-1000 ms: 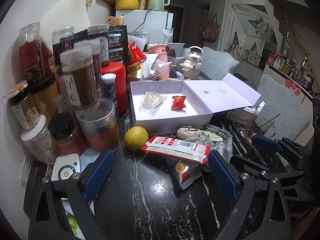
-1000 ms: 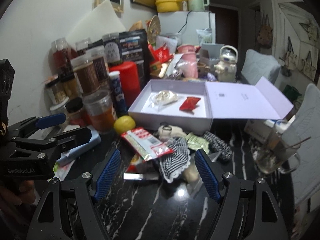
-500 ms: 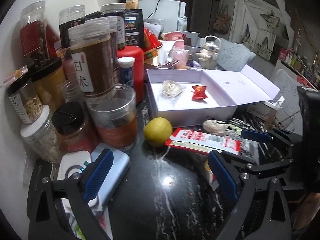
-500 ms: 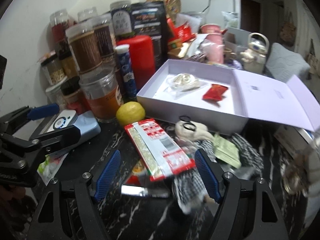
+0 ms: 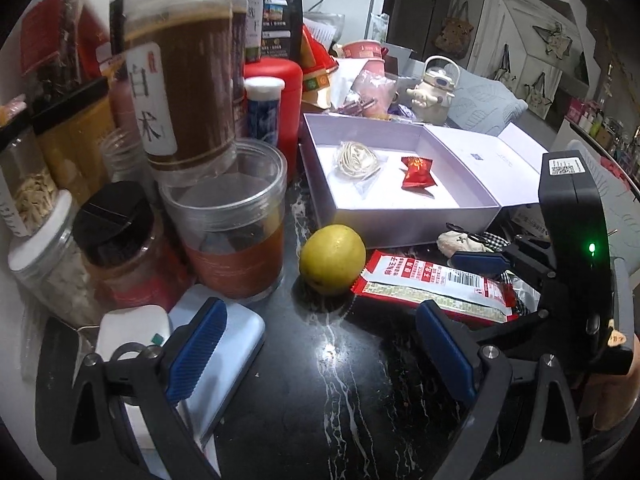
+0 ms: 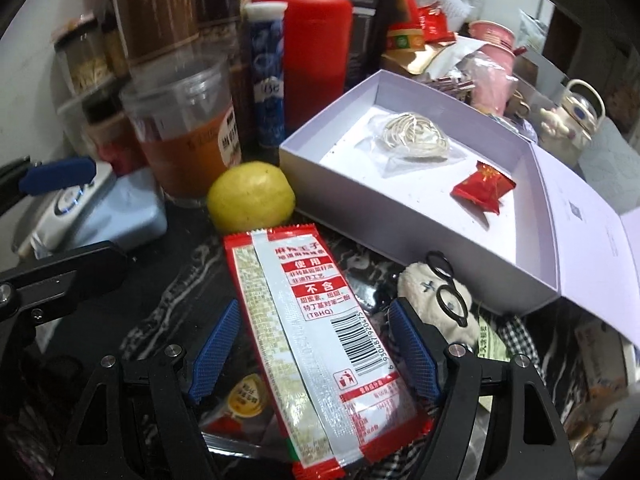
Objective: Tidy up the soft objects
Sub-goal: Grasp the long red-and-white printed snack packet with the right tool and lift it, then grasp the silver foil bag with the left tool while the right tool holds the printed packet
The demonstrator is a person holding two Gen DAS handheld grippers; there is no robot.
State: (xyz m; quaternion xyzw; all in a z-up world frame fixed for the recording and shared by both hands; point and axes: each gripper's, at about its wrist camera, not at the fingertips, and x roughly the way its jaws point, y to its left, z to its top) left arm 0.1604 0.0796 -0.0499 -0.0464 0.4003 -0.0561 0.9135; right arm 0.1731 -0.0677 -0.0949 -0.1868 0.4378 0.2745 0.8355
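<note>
Right gripper [image 6: 312,354]: we have dropped it astride the packet [image 6: 316,336], jaws open, unclamped; box [image 6: 400,236] at one o'clock awaits.

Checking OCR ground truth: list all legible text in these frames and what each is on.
"白术": white label on the brown jar.
"使用", "不含", "(TBHQ)": red snack packet.
"6 930487 920475": barcode on the same packet, last digits uncertain.
Black pouch, box lid, sticker on the right hand-held gripper: too small to read.

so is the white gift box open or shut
Open: the white gift box has its lid folded flat, showing a red candy inside.
</note>
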